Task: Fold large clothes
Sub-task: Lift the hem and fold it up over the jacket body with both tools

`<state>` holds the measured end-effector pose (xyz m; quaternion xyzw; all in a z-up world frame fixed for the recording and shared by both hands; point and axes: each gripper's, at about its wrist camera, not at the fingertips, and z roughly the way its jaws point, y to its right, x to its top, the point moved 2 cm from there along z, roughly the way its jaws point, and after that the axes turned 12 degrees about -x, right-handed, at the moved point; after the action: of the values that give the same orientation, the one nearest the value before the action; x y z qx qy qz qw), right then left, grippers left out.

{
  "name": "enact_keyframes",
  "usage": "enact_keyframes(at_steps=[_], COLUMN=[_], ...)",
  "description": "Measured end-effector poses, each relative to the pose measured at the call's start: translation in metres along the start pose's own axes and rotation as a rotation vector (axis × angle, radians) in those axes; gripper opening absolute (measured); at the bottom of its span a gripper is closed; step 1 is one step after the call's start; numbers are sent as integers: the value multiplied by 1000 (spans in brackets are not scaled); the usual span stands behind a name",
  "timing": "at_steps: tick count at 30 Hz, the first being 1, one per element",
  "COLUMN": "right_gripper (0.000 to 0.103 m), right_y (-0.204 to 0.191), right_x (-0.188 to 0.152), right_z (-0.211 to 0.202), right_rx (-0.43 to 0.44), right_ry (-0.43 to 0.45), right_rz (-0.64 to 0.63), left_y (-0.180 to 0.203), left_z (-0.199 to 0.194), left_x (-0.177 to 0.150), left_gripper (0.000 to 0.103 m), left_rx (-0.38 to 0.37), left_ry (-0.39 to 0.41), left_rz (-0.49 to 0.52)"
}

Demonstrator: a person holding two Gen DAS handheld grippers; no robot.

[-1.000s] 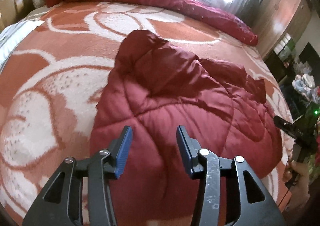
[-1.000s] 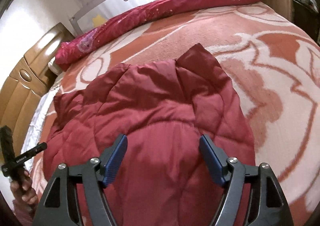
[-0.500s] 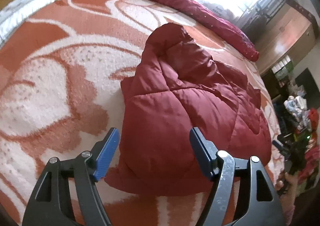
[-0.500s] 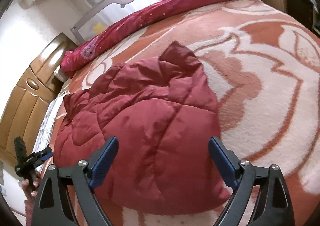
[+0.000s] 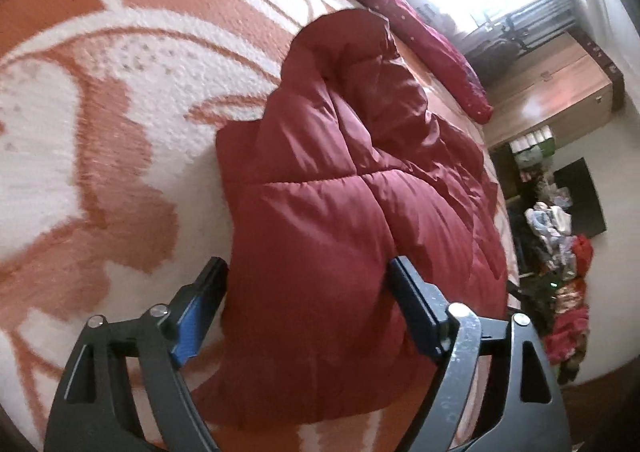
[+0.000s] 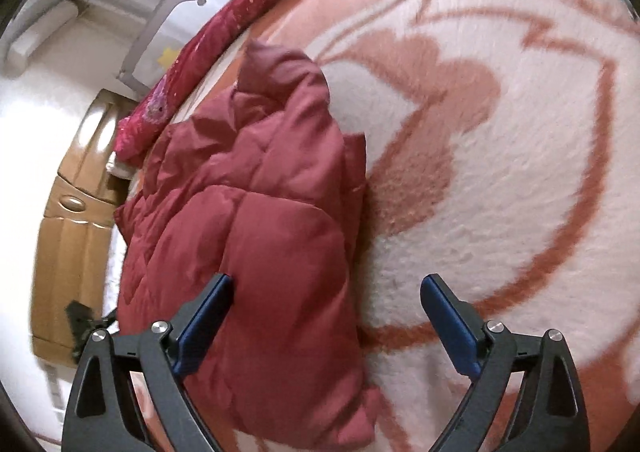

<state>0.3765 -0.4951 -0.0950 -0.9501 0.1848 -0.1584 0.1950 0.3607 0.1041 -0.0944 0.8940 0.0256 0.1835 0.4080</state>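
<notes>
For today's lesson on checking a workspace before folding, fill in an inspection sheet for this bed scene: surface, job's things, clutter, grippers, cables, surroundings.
Surface: orange and white patterned blanket covering the bed.
Job's things: dark red quilted jacket, partly folded and bunched, lying on the blanket.
Clutter: rolled red quilt along the far edge of the bed.
Grippers: left gripper open over the jacket's near end; right gripper open over its near edge; both have just been opening, gripping nothing.
Cables: nothing seen.
Surroundings: wooden headboard, wooden cabinet, heap of clothes on the floor.
</notes>
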Motion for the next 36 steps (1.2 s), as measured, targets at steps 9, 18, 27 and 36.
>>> enact_keyframes(at_steps=[9,18,27,36], right_gripper=[103,64,39,35], right_y=[-8,-26,-38,-57], right_x=[14,10,0,-45], right_z=[40,40,12,-49], right_rx=[131,204,216,259], right_ry=[-96,-125,-89,-44], right_rz=[0,-41,-42,-111], left_y=[-10,6,35,51], left_z=[37,34,10,-51], left_x=[2,-5,-2,-45], left_gripper=[103,79,51,48], left_rx=[-112,-138,-153,-184], left_ry=[-75,-53,-33,-16], left_rz=[-64,5,84,135])
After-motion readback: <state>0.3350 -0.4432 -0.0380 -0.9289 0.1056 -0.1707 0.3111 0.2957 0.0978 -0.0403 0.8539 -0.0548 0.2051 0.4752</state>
